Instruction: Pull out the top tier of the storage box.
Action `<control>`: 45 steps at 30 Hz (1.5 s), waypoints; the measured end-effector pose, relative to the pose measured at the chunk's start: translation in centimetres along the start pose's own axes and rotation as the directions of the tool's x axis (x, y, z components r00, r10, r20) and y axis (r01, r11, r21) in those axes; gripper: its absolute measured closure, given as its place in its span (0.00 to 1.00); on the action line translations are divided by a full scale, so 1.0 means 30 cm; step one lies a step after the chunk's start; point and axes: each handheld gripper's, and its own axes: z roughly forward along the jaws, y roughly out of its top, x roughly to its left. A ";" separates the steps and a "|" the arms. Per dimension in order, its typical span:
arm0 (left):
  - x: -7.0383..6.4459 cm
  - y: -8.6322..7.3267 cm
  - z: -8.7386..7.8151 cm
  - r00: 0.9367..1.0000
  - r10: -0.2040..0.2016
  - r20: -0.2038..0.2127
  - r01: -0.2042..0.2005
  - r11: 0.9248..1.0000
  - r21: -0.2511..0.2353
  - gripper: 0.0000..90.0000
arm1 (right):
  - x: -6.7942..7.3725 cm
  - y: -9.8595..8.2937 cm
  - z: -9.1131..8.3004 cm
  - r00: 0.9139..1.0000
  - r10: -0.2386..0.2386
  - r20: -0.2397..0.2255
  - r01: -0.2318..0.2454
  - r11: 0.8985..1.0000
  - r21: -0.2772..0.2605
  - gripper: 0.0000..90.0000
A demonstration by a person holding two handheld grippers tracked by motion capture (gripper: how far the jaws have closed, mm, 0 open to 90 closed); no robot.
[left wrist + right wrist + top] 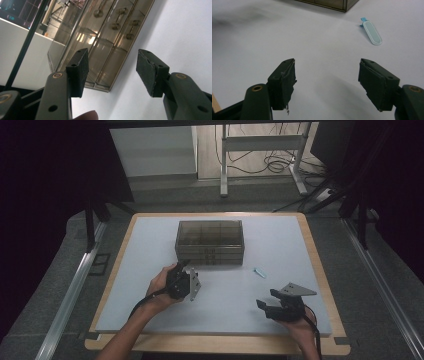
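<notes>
One translucent brown organiser box with small drawers was seen standing toward the far middle of the table, and it served as the landmark. To the near left of the box, the left gripper was held just short of its front corner, tipped on its side, with its jaws spread apart and nothing between them; in the left gripper view the box was framed between the pads. Three drawer handles could be counted there. The box was judged to be light, stiff and smooth-walled, likely to slide on the white surface if pushed, so a drawer handle or the box's edge was thought the best place to take hold. To the near right of the box, one small pale blue oblong piece lay flat; it was judged light and thin. Further to the near right, the right gripper was also released, empty, aimed toward the blue piece. Two grippers were counted.
</notes>
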 end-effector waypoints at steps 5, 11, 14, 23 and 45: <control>0.001 0.016 0.004 1.000 0.006 0.004 -0.006 1.000 -0.011 0.49 | 0.000 0.000 -0.001 1.000 0.000 -0.001 0.000 1.000 -0.002 0.32; -0.002 0.022 0.009 1.000 -0.003 0.009 0.003 1.000 -0.017 0.49 | 0.000 0.000 -0.002 1.000 0.000 -0.001 0.000 1.000 -0.003 0.32; -0.002 0.023 0.011 1.000 -0.005 0.014 0.005 1.000 -0.026 0.49 | 0.000 0.000 -0.001 1.000 0.000 -0.001 0.000 1.000 -0.002 0.32; -0.004 0.030 0.027 1.000 -0.008 0.014 0.008 0.999 -0.047 0.49 | 0.002 0.001 -0.001 1.000 0.000 -0.003 0.000 1.000 -0.001 0.32; -0.010 0.048 0.050 1.000 -0.012 -0.008 0.012 0.998 -0.058 0.53 | 0.000 0.001 -0.003 1.000 0.003 -0.004 -0.003 1.000 -0.004 0.32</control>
